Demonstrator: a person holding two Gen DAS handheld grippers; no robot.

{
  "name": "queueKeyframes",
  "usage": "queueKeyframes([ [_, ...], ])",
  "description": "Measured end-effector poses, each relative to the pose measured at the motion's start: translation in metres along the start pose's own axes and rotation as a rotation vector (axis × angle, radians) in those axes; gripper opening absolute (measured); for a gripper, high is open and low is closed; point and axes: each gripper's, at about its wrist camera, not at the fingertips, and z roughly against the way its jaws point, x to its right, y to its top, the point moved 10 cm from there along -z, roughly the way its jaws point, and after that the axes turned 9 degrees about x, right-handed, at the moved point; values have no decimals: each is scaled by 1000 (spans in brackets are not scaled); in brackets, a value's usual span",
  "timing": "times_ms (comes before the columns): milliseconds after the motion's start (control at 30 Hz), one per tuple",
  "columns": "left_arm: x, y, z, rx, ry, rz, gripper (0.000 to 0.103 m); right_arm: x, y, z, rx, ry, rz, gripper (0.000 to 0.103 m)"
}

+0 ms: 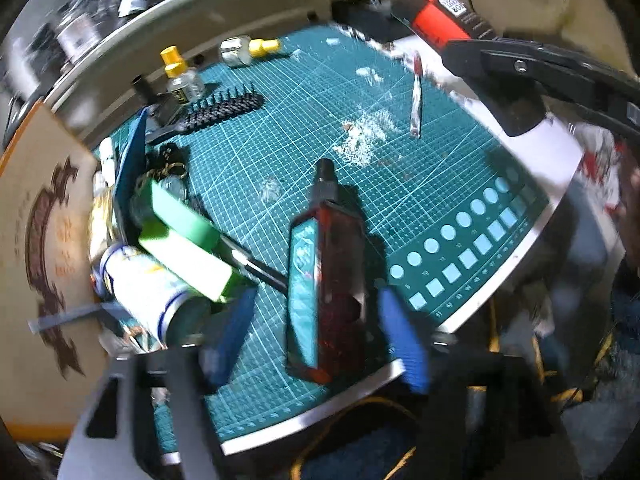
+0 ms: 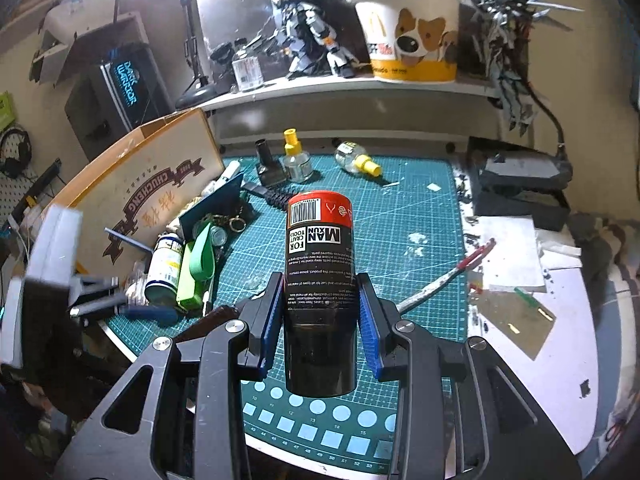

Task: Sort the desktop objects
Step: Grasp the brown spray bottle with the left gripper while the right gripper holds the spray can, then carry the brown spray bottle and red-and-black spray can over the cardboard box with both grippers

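Note:
My right gripper is shut on a black and red spray can and holds it above the green cutting mat. The can also shows at the top right of the left wrist view. My left gripper is open, its blue pads on either side of a dark red device with a teal side panel that lies on the mat. I cannot tell if the pads touch it.
A green box, a white can, keys and a black comb crowd the mat's left side by a cardboard box. Yellow-capped bottles stand at the back. A red-handled tool lies right.

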Motion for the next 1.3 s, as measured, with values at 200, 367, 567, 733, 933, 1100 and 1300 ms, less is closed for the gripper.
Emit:
queueKeyframes([
  [200,10,6,-30,-110,51,-128,73,3,2,-1,-2,7,-2,33],
  [367,18,8,-31,-93,25,-145,40,11,0,-5,-14,13,-19,33],
  [567,10,14,-10,-25,6,-88,34,23,-3,-10,-29,16,-45,33],
  [733,-4,36,16,246,96,11,34,21,-3,-10,-23,23,-45,33],
  [933,-21,55,47,576,198,158,34,15,-1,-13,-11,22,-41,33],
  [1100,-37,66,81,852,282,282,34,4,4,-12,46,9,-41,33],
  [1300,-40,57,84,914,244,375,34,-10,21,3,199,12,-47,32],
])
